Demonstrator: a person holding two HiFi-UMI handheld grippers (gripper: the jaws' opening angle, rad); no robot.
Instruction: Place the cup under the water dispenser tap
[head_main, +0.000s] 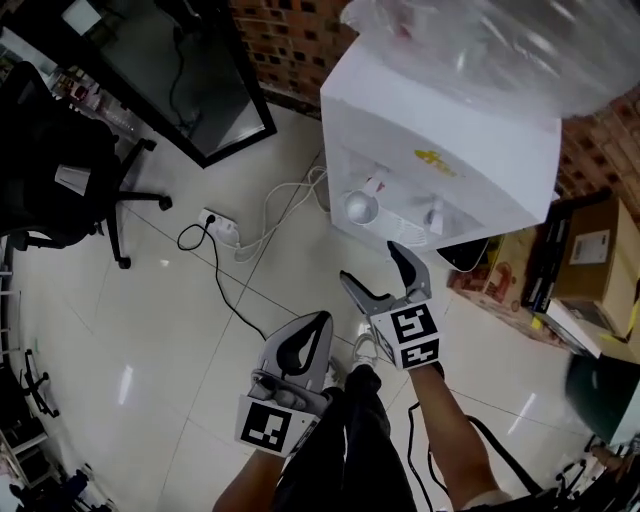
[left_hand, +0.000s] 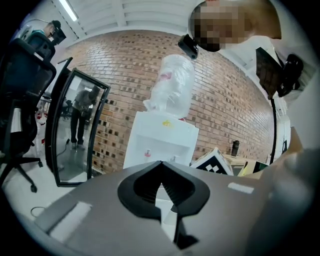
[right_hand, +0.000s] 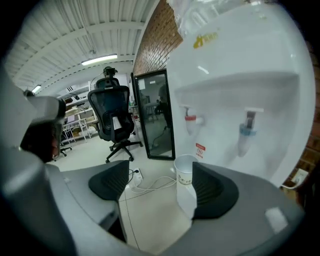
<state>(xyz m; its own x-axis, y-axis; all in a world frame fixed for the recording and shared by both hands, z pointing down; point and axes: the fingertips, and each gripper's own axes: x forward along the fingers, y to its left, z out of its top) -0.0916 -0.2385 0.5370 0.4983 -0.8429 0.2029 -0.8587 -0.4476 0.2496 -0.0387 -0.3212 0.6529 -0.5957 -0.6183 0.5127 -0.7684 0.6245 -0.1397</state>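
A white paper cup (head_main: 361, 207) stands in the recess of the white water dispenser (head_main: 440, 150), right below its red tap (head_main: 372, 185); the blue tap (head_main: 435, 215) is to the right. In the right gripper view the cup (right_hand: 184, 171) rests on the dispenser's ledge under the red tap (right_hand: 191, 119), just beyond the right-hand jaw. My right gripper (head_main: 370, 262) is open and holds nothing; its jaws (right_hand: 157, 182) stand wide apart. Lower and to the left, my left gripper (head_main: 318, 322) is shut and empty, its tips meeting (left_hand: 160, 165) with the dispenser (left_hand: 160, 140) behind.
A power strip (head_main: 220, 225) with trailing cables lies on the tiled floor left of the dispenser. A black office chair (head_main: 60, 170) stands at the far left, a dark glass panel (head_main: 190, 70) behind it. Cardboard boxes (head_main: 590, 270) sit to the right.
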